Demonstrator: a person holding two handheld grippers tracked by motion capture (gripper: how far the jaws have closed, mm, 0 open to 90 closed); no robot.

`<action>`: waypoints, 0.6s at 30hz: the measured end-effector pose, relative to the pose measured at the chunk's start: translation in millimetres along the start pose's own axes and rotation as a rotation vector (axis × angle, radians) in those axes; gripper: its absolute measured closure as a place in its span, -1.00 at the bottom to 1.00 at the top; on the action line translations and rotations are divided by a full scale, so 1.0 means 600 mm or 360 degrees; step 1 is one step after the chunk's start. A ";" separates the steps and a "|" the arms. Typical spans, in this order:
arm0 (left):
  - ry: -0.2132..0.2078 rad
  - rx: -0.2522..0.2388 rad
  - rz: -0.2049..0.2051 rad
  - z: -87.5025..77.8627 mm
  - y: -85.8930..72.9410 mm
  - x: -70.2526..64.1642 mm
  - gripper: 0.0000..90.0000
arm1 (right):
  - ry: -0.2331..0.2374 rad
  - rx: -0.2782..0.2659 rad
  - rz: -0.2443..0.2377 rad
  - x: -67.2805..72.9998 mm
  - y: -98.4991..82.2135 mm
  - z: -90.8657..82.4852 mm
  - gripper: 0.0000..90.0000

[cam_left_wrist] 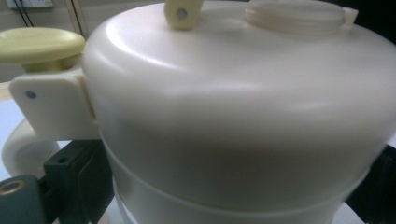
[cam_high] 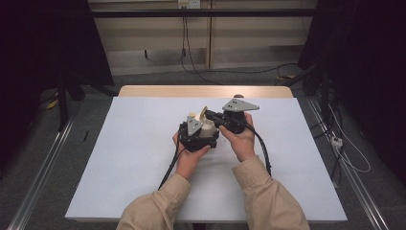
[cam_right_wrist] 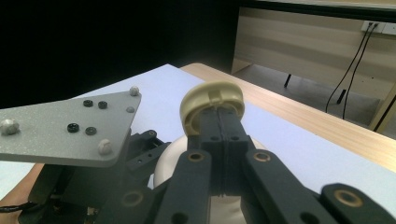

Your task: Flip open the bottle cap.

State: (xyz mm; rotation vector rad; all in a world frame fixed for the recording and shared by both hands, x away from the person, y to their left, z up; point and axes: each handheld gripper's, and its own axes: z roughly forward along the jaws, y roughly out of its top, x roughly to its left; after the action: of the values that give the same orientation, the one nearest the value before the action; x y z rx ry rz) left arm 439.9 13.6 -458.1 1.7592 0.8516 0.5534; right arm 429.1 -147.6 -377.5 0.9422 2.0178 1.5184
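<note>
A white round jug (cam_high: 208, 128) with a side handle (cam_left_wrist: 23, 149) stands at the middle of the white-covered table (cam_high: 134, 158). My left gripper (cam_high: 197, 135) is shut around the jug's body (cam_left_wrist: 243, 116); one dark finger (cam_left_wrist: 77, 182) presses on its left side, and the other sits at the right edge of the left gripper view. The jug's cream-yellow lid (cam_right_wrist: 212, 100) is tipped up on edge, also seen as the lid (cam_high: 203, 112) in the high view. My right gripper (cam_right_wrist: 219, 119) is shut on that lid's rim, coming in from the right (cam_high: 211, 117). A cream-yellow button (cam_left_wrist: 39, 44) sits above the handle.
The left gripper's grey three-cornered plate (cam_right_wrist: 65, 128) lies close to the left of my right jaws. A wooden table edge (cam_high: 206, 91) runs along the back. Cables (cam_high: 263, 148) trail from both grippers toward the person. Dark stands and rails flank the table.
</note>
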 end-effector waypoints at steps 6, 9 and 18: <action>-0.0001 0.0000 -0.0001 0.000 0.000 0.000 -0.89 | 0.0009 -0.0003 -0.0004 0.001 0.000 0.007 1.00; -0.0001 0.0001 -0.0002 0.000 0.000 0.000 -0.89 | 0.0005 0.0001 -0.0007 0.002 0.001 0.009 1.00; -0.0004 0.0003 -0.0003 0.000 0.000 0.000 -0.89 | 0.0016 -0.0016 -0.0011 0.001 0.004 0.015 1.00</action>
State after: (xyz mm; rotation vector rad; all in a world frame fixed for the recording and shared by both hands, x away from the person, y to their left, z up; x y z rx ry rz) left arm 440.0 13.6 -458.0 1.7599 0.8526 0.5494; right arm 435.7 -140.6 -377.9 0.9248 2.0168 1.5310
